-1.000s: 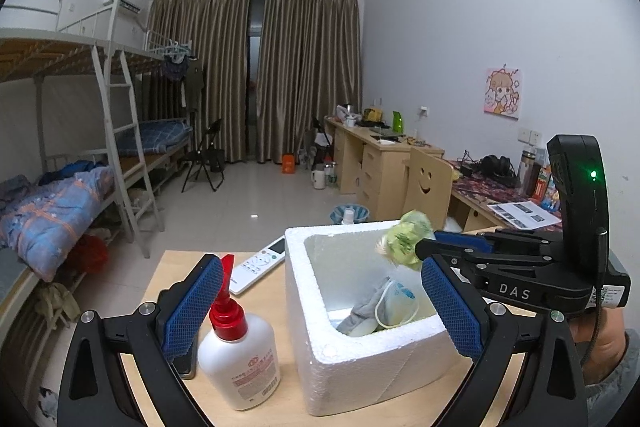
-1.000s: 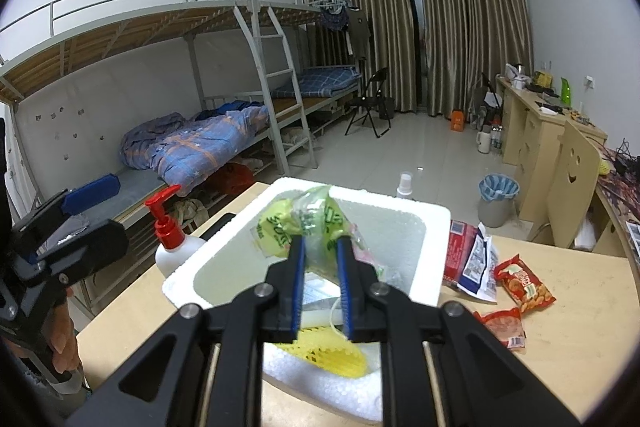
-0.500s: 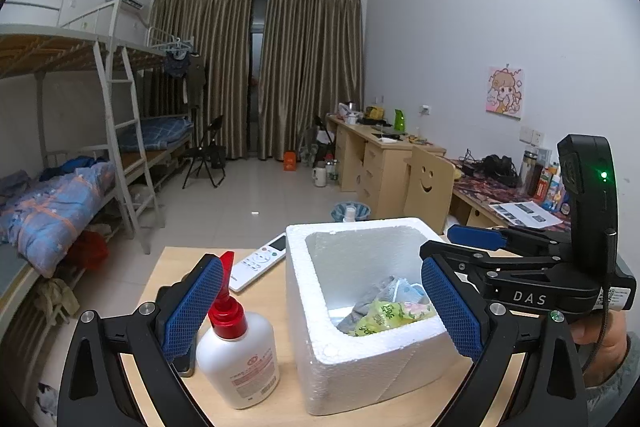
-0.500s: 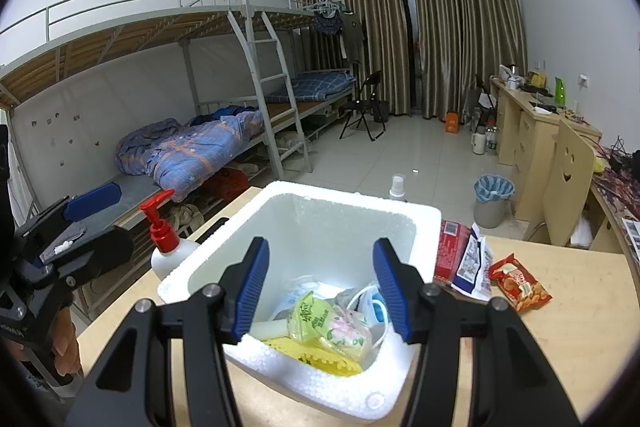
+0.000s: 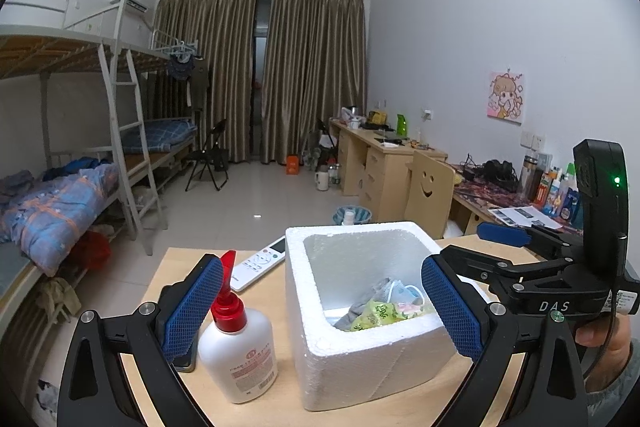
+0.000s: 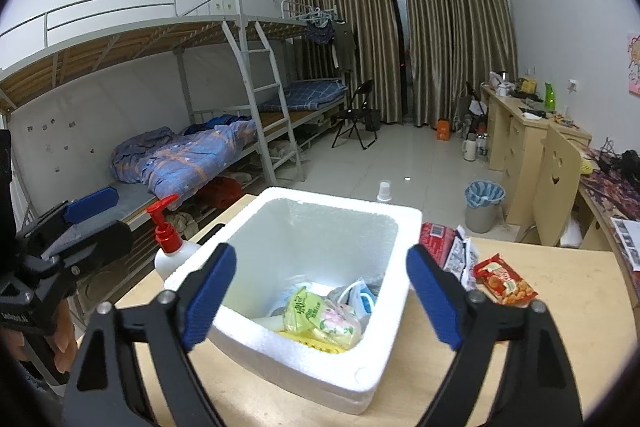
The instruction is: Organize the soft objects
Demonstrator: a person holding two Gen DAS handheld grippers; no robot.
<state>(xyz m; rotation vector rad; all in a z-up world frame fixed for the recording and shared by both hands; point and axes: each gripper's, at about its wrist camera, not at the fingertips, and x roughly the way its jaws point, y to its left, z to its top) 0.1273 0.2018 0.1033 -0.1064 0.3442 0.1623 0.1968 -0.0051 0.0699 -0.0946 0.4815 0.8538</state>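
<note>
A white foam box (image 5: 360,351) (image 6: 304,359) stands on the wooden table. Inside it lie a green-yellow packet (image 6: 310,313) (image 5: 376,311), a face mask (image 6: 360,295) (image 5: 404,293) and grey cloth (image 5: 360,307). My right gripper (image 6: 320,299) is open and empty, hovering over the box's near side; it also shows in the left wrist view (image 5: 516,259) at the box's right. My left gripper (image 5: 320,307) is open and empty in front of the box, and shows at the left in the right wrist view (image 6: 60,239).
A white pump bottle with red top (image 5: 236,343) (image 6: 172,247) stands left of the box. A remote control (image 5: 260,263) lies behind it. Snack packets (image 6: 504,281) (image 6: 444,239) lie right of the box. A dark phone (image 5: 184,363) lies by the bottle.
My right gripper opened and dropped the green-yellow packet into the foam box, then spread wider and drew back slightly. My left gripper stayed open and almost still.
</note>
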